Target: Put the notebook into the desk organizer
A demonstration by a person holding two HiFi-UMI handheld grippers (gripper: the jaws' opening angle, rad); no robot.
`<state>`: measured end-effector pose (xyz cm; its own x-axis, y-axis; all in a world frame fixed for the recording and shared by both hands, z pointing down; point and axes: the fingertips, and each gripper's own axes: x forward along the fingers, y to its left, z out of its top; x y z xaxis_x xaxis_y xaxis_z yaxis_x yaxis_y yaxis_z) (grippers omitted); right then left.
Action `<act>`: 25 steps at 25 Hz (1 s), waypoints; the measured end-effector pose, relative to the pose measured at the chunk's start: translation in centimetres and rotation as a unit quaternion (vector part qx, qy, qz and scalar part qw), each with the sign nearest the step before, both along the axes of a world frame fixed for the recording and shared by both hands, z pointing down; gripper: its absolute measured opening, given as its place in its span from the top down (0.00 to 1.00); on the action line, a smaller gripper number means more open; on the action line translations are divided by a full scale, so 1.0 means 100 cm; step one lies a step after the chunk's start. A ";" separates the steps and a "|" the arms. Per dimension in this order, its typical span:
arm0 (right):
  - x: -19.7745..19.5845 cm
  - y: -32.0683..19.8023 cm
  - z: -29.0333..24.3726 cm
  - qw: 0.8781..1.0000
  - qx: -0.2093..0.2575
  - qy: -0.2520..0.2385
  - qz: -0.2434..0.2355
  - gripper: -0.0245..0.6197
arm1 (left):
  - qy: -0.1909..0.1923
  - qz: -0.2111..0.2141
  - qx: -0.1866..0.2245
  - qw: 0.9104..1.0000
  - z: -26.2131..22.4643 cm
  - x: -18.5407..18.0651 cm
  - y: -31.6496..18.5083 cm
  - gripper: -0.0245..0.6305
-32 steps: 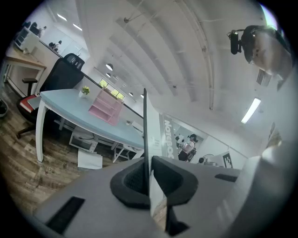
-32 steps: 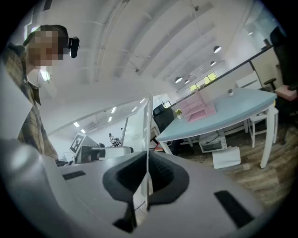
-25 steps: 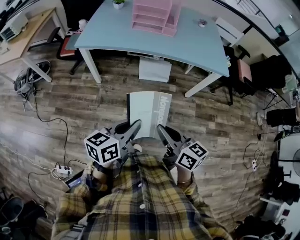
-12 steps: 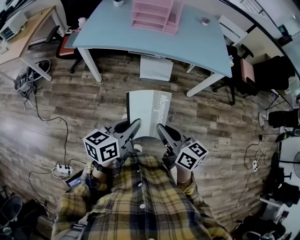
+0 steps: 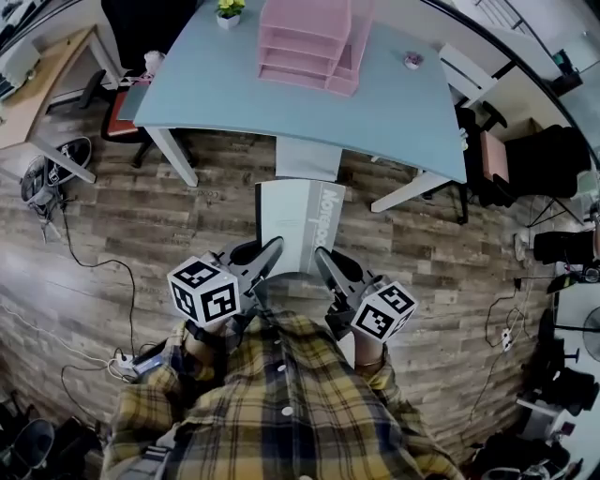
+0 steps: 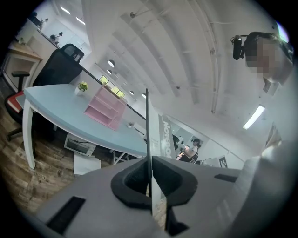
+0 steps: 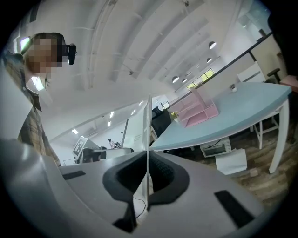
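Observation:
A grey-and-white notebook (image 5: 298,225) is held level in front of the person, above the wood floor. My left gripper (image 5: 273,247) is shut on its near left edge and my right gripper (image 5: 322,255) is shut on its near right edge. In the left gripper view the notebook (image 6: 148,135) stands edge-on between the jaws of the left gripper (image 6: 150,179). In the right gripper view the notebook (image 7: 149,135) is likewise pinched edge-on by the right gripper (image 7: 148,179). The pink desk organizer (image 5: 309,33) sits at the far side of the light blue desk (image 5: 394,103), well beyond the notebook.
A small potted plant (image 5: 228,9) stands left of the organizer and a small round item (image 5: 412,61) to its right. A white box (image 5: 307,157) sits under the desk. Chairs (image 5: 117,94) and another desk (image 5: 37,84) are at the left; cables and a power strip (image 5: 127,361) lie on the floor.
The desk and organizer have grown larger and shifted nearer in the head view as the person moved toward them. Both grippers keep the same hold on the notebook.

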<state>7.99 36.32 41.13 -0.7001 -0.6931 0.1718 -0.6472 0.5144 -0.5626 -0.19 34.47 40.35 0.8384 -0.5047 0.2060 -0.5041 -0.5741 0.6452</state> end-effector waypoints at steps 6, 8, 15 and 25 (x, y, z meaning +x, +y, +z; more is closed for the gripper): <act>-0.012 -0.069 -0.007 1.000 -0.002 0.001 0.008 0.94 | 0.001 0.006 0.000 1.000 -0.005 -0.011 -0.069 0.95; -0.016 -0.085 -0.006 1.000 -0.002 0.000 0.012 0.94 | 0.001 0.009 0.000 1.000 -0.005 -0.015 -0.087 0.95; -0.037 -0.135 -0.003 1.000 -0.005 0.001 0.026 0.94 | 0.001 0.020 -0.004 1.000 -0.002 -0.035 -0.137 0.95; -0.058 -0.158 0.001 0.999 -0.012 0.016 0.036 0.94 | 0.009 0.029 -0.017 0.999 0.001 -0.057 -0.162 0.95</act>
